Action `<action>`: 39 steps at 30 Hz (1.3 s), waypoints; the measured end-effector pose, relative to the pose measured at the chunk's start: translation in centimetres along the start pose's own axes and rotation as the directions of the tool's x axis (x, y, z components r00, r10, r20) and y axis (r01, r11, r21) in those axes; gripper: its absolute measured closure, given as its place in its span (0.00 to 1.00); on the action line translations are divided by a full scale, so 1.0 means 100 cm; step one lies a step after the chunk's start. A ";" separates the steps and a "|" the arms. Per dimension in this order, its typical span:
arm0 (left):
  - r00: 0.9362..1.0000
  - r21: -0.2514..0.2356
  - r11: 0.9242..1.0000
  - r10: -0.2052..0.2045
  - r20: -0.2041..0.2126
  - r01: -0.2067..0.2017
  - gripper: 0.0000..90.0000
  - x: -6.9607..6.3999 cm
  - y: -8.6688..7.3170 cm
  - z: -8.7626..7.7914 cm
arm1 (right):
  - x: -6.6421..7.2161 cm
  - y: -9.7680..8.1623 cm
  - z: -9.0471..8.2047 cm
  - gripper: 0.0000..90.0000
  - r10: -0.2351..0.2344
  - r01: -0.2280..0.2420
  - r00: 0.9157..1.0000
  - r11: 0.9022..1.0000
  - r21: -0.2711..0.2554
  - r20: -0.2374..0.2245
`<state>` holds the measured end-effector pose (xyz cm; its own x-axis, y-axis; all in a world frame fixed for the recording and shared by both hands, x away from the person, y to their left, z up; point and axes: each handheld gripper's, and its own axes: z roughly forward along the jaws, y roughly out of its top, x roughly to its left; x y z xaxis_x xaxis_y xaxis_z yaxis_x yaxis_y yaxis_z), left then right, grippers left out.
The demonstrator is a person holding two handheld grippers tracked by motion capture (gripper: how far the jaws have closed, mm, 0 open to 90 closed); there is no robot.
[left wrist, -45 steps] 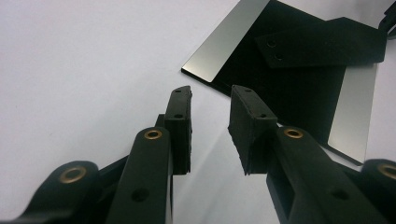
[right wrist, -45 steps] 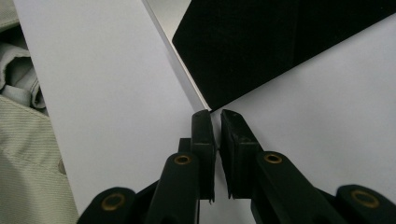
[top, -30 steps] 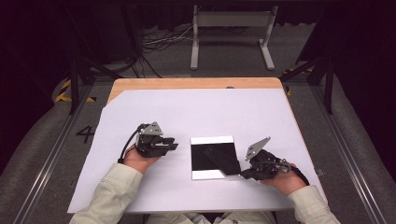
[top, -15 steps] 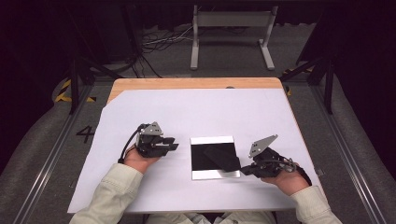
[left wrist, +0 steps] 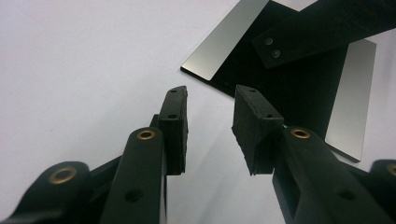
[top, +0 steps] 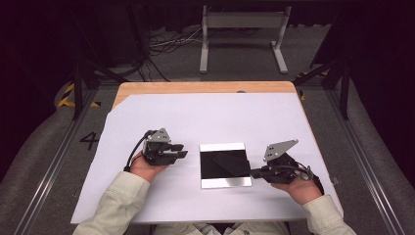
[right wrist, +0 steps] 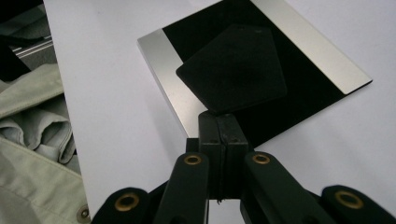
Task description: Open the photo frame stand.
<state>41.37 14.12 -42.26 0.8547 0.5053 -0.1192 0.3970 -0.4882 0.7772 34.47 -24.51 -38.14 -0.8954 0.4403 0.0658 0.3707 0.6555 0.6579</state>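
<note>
Cloth, a small black square [right wrist: 232, 70], lies on the black plate with silver edge strips [top: 225, 165] mid-tabletop [top: 205, 117]; your right gripper [right wrist: 219, 125] pinches its corner, your left gripper [left wrist: 210, 123] has been opening, nothing between.

One marking is legible. A single dark numeral "4" [top: 90, 141] is painted on the grey floor [top: 44, 161] to the left of the table, between the metal floor rail and the table edge, as recorded in the high view. Yellow-and-black hazard striping [top: 68, 96] is noted on the floor beyond it, without any lettering. No other text, label or brand can be read.
</note>
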 end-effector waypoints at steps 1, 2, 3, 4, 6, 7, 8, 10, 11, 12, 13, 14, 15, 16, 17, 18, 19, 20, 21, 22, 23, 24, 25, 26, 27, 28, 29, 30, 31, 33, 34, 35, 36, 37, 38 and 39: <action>1.000 0.003 1.000 -0.002 0.001 0.002 0.73 0.000 -0.001 0.000 | 0.001 0.001 -0.001 1.00 0.000 0.001 1.000 1.000 -0.027 0.005; 1.000 0.003 1.000 -0.002 0.001 0.002 0.73 0.000 -0.001 0.000 | 0.001 0.001 -0.001 1.00 0.000 0.001 1.000 1.000 -0.027 0.005; 1.000 0.002 1.000 -0.001 -0.003 0.001 0.73 0.000 -0.001 -0.001 | 0.001 0.003 -0.002 1.00 0.004 -0.004 1.000 0.999 -0.054 0.010; 1.000 0.002 1.000 -0.002 -0.002 0.002 0.73 0.000 -0.001 -0.001 | 0.001 0.003 -0.002 1.00 0.009 -0.008 1.000 0.998 -0.066 0.012; 1.000 -0.001 1.000 -0.002 -0.003 0.002 0.73 -0.001 -0.002 -0.001 | 0.002 0.006 -0.002 1.00 0.009 -0.007 1.000 0.995 -0.095 0.025; 1.000 0.002 1.000 0.003 -0.002 -0.003 0.73 -0.001 -0.002 -0.001 | 0.003 0.007 -0.002 1.00 0.009 -0.006 1.000 0.995 -0.101 0.029; 1.000 0.002 1.000 0.003 -0.002 -0.003 0.73 -0.001 -0.002 -0.001 | 0.003 0.007 -0.002 1.00 0.009 -0.006 1.000 0.995 -0.101 0.029; 1.000 0.008 1.000 -0.001 -0.003 0.001 0.73 -0.001 -0.003 -0.002 | 0.004 0.009 -0.001 1.00 0.011 -0.006 0.999 0.993 -0.121 0.039; 1.000 0.004 1.000 -0.003 -0.004 0.003 0.73 -0.001 -0.003 -0.002 | 0.004 0.009 0.000 1.00 0.011 -0.007 0.999 0.992 -0.123 0.039; 1.000 0.002 1.000 -0.008 -0.004 0.008 0.73 -0.002 -0.004 -0.002 | 0.004 0.010 0.001 1.00 0.013 -0.009 0.999 0.992 -0.125 0.037; 1.000 0.002 1.000 -0.008 -0.004 0.008 0.73 -0.002 -0.004 -0.002 | 0.004 0.010 0.001 1.00 0.013 -0.009 0.999 0.992 -0.125 0.037; 1.000 0.002 1.000 -0.006 -0.002 0.006 0.73 -0.001 -0.004 -0.003 | 0.004 0.010 0.001 1.00 0.015 -0.011 0.999 0.992 -0.125 0.037; 1.000 0.000 1.000 -0.011 -0.003 0.011 0.73 -0.002 -0.004 -0.003 | 0.004 0.010 0.001 1.00 0.015 -0.011 0.999 0.992 -0.124 0.037; 1.000 0.000 1.000 -0.011 -0.003 0.011 0.73 -0.002 -0.004 -0.003 | 0.004 0.010 0.001 1.00 0.015 -0.011 0.999 0.992 -0.124 0.037; 1.000 0.002 1.000 -0.008 -0.002 0.008 0.73 -0.001 -0.004 -0.003 | 0.005 0.010 0.001 1.00 0.015 -0.010 0.999 0.993 -0.121 0.037; 1.000 0.001 1.000 -0.009 -0.001 0.009 0.73 -0.001 -0.004 -0.003 | 0.005 0.010 0.001 1.00 0.015 -0.011 0.999 0.993 -0.119 0.035; 1.000 0.001 1.000 -0.009 -0.001 0.009 0.73 -0.001 -0.004 -0.003 | 0.005 0.010 0.001 1.00 0.015 -0.011 0.999 0.993 -0.119 0.035; 1.000 0.004 1.000 -0.005 0.001 0.005 0.73 -0.001 -0.004 -0.002 | 0.005 0.010 0.002 1.00 0.014 -0.010 0.999 0.993 -0.115 0.032; 1.000 0.004 1.000 -0.007 0.002 0.007 0.73 -0.001 -0.004 -0.002 | 0.005 0.010 0.002 1.00 0.013 -0.009 0.999 0.994 -0.113 0.033; 1.000 0.004 1.000 -0.006 0.001 0.006 0.73 -0.001 -0.004 -0.002 | 0.005 0.010 0.002 1.00 0.012 -0.008 0.999 0.994 -0.110 0.033; 1.000 0.004 1.000 -0.009 0.001 0.009 0.73 -0.001 -0.004 -0.002 | 0.005 0.010 0.002 1.00 0.010 -0.007 0.999 0.995 -0.102 0.032; 1.000 0.004 1.000 -0.009 0.001 0.009 0.73 -0.001 -0.004 -0.002 | 0.005 0.009 0.002 1.00 0.003 0.001 0.999 0.995 -0.097 0.035; 1.000 0.003 1.000 -0.010 0.000 0.010 0.73 -0.001 -0.004 -0.002 | 0.005 0.009 0.002 1.00 0.002 0.002 0.999 0.996 -0.094 0.037; 1.000 0.004 1.000 -0.005 0.001 0.005 0.73 -0.001 -0.004 -0.002 | 0.005 0.009 0.002 1.00 -0.001 0.004 0.999 0.996 -0.088 0.037; 1.000 0.004 1.000 -0.005 0.002 0.005 0.73 -0.001 -0.004 -0.002 | 0.005 0.010 0.001 1.00 -0.006 0.009 0.999 0.997 -0.077 0.041; 1.000 0.004 1.000 -0.009 0.002 0.009 0.73 -0.001 -0.004 -0.002 | 0.006 0.010 0.001 1.00 -0.008 0.011 0.999 0.997 -0.072 0.043; 1.000 0.004 1.000 -0.009 0.002 0.009 0.73 -0.001 -0.004 -0.002 | 0.006 0.010 0.001 1.00 -0.008 0.011 0.999 0.997 -0.072 0.043; 1.000 0.004 1.000 -0.009 0.002 0.009 0.73 -0.001 -0.004 -0.002 | 0.006 0.010 0.000 1.00 -0.008 0.011 0.999 0.998 -0.068 0.042; 1.000 0.005 1.000 -0.006 0.003 0.006 0.73 -0.001 -0.004 -0.002 | 0.006 0.010 -0.001 1.00 -0.010 0.013 0.999 0.998 -0.063 0.043; 1.000 0.005 1.000 -0.010 0.003 0.010 0.73 -0.001 -0.004 -0.002 | 0.006 0.010 -0.002 0.99 -0.011 0.014 0.998 0.999 -0.045 0.058; 1.000 0.005 1.000 -0.010 0.003 0.010 0.73 -0.001 -0.004 -0.002 | 0.006 0.010 -0.002 0.99 -0.011 0.014 0.998 0.999 -0.045 0.058; 1.000 0.005 1.000 -0.009 0.002 0.009 0.73 -0.001 -0.004 -0.002 | 0.004 0.009 -0.004 0.98 -0.003 0.005 0.998 0.999 -0.040 0.068; 1.000 0.005 1.000 -0.009 0.002 0.009 0.73 -0.001 -0.004 -0.002 | 0.004 0.009 -0.004 0.98 -0.003 0.005 0.998 0.999 -0.040 0.068; 1.000 0.005 1.000 -0.009 0.002 0.009 0.72 -0.001 -0.004 -0.002 | 0.002 0.008 -0.004 0.96 0.010 -0.008 0.997 0.999 -0.038 0.071; 1.000 0.007 1.000 -0.007 0.002 0.007 0.72 0.000 -0.004 -0.002 | 0.001 0.008 -0.004 0.95 0.016 -0.013 0.997 0.999 -0.041 0.072; 1.000 0.005 1.000 -0.007 0.002 0.007 0.72 -0.001 -0.004 -0.002 | 0.001 0.008 -0.005 0.94 0.026 -0.023 0.997 0.999 -0.042 0.075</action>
<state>41.09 14.44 -42.43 0.8522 0.5078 -0.1260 0.4052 -0.4882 0.7730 34.58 -24.27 -37.24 -0.8643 0.5023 0.0262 0.3807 0.6192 0.6868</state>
